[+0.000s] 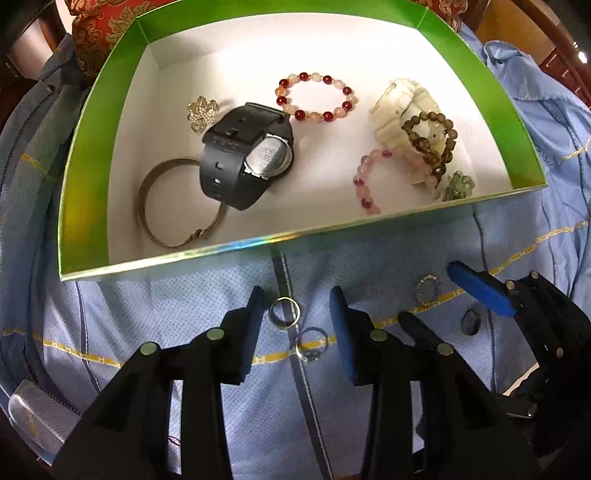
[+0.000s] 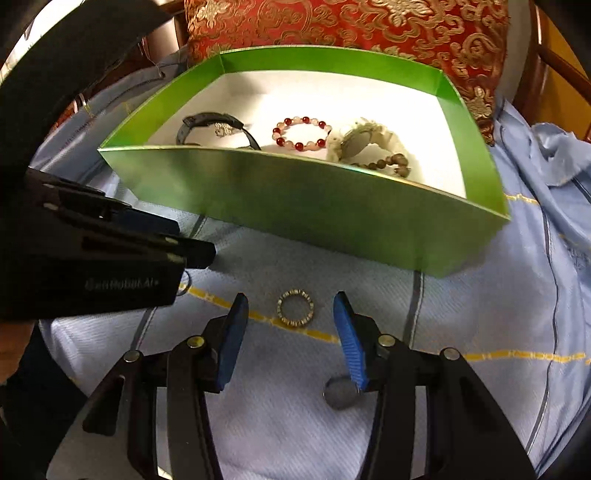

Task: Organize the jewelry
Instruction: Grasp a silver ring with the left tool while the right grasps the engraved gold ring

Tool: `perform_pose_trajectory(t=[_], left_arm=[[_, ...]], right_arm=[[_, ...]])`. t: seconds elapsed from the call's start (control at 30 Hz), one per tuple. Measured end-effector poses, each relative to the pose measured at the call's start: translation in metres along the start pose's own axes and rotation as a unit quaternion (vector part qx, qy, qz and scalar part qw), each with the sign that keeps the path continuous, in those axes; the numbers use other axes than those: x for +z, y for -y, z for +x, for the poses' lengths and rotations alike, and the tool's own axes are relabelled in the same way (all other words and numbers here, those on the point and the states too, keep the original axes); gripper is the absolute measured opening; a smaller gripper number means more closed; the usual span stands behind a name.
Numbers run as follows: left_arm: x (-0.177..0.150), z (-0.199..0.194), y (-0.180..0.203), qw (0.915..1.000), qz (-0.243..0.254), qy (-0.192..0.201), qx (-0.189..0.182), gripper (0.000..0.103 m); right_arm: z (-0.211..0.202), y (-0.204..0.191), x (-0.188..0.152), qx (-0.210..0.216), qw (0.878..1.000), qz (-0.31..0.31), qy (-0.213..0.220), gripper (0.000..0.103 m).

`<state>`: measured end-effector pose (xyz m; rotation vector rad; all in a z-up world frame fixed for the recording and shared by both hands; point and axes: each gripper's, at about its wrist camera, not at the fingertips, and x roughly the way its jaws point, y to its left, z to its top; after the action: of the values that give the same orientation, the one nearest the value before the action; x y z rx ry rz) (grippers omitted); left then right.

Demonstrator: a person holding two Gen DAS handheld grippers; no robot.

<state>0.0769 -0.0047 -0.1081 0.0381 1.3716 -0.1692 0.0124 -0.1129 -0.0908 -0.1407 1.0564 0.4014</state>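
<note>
A green box (image 1: 85,173) (image 2: 295,199) with a white floor holds a black watch (image 1: 243,155), bead bracelets (image 1: 316,96), a metal bangle (image 1: 177,203), a white watch (image 1: 400,107) and brooches. My left gripper (image 1: 297,301) is open, low over the blue cloth, with a plain silver ring (image 1: 283,313) between its fingertips and a stone-set ring (image 1: 312,345) just behind it. My right gripper (image 2: 290,308) is open around a studded ring (image 2: 295,308) (image 1: 427,290). A dark ring (image 2: 341,394) (image 1: 471,322) lies by its right finger.
The blue striped cloth (image 1: 184,314) covers the surface. A red and gold brocade cushion (image 2: 351,26) stands behind the box. Dark wooden furniture (image 1: 546,37) shows at the edges. The left gripper body (image 2: 92,258) sits at the left of the right wrist view.
</note>
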Motion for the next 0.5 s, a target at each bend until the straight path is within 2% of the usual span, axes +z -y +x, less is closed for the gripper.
perform_pose_trajectory(t=[0.03,0.1,0.17,0.3,0.43,0.5], left_arm=[[0.000,0.000,0.001,1.0000,0.001,0.001,0.001,0.037],[0.002,0.000,0.002,1.0000,0.003,0.001,0.003,0.036],[0.002,0.000,0.004,0.9999,0.005,0.002,0.013,0.026],[0.002,-0.003,-0.004,1.0000,-0.006,0.003,0.001,0.017],[0.003,-0.002,-0.015,1.0000,-0.005,0.002,-0.003,0.020],[0.003,-0.002,-0.014,1.0000,-0.001,0.003,-0.005,0.024]], right_arm=[[0.002,-0.001,0.000,-0.008,1.000,-0.004,0.002,0.041],[0.002,-0.001,0.001,-0.013,1.000,-0.011,0.006,0.030],[0.002,0.002,0.000,-0.008,1.000,-0.010,0.006,0.022],[-0.001,0.006,-0.002,-0.001,1.000,-0.003,0.003,0.021],[-0.004,0.005,-0.005,-0.006,1.000,-0.006,0.002,0.022],[-0.005,0.003,-0.006,-0.011,1.000,-0.012,0.000,0.028]])
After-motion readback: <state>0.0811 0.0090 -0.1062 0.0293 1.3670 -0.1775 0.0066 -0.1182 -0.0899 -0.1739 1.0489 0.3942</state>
